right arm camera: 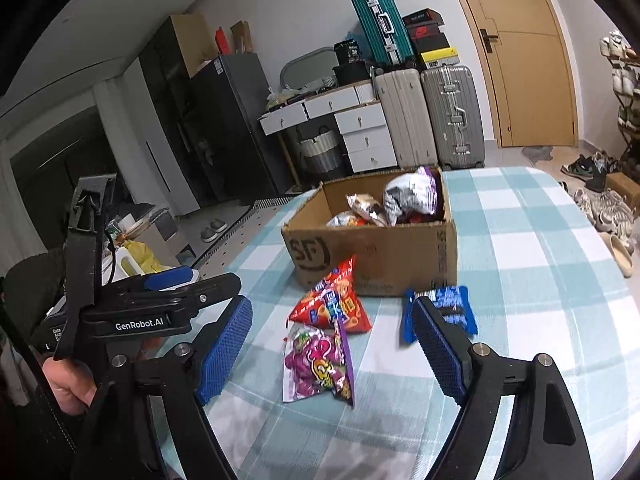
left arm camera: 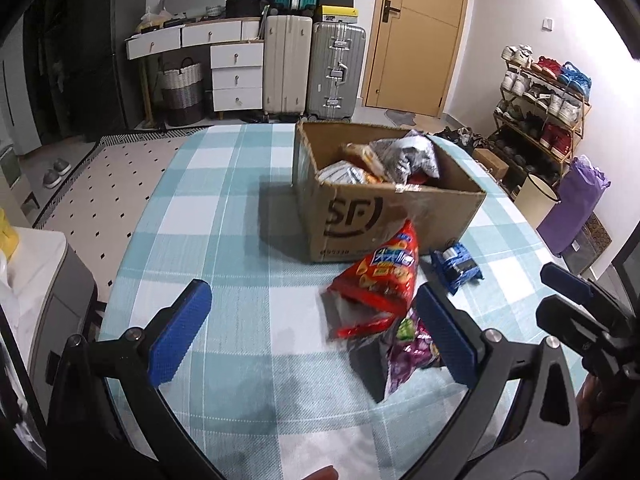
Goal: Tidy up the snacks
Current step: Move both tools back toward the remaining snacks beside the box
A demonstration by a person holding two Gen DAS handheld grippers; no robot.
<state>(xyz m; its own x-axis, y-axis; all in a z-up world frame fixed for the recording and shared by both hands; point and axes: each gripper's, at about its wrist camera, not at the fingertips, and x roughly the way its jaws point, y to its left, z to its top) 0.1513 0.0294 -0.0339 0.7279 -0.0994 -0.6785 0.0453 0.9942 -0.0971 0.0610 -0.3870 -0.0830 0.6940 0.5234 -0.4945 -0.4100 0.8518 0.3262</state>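
Crinkly purple snack bag (right arm camera: 318,364), foil-glossy

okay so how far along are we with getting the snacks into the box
Partly done. Several snack bags already sit inside the cardboard box. Nothing is in hand: the left hand-held gripper and the right hand-held gripper are both open and empty. Left on the table: the red bag, the purple bag and the blue packet.
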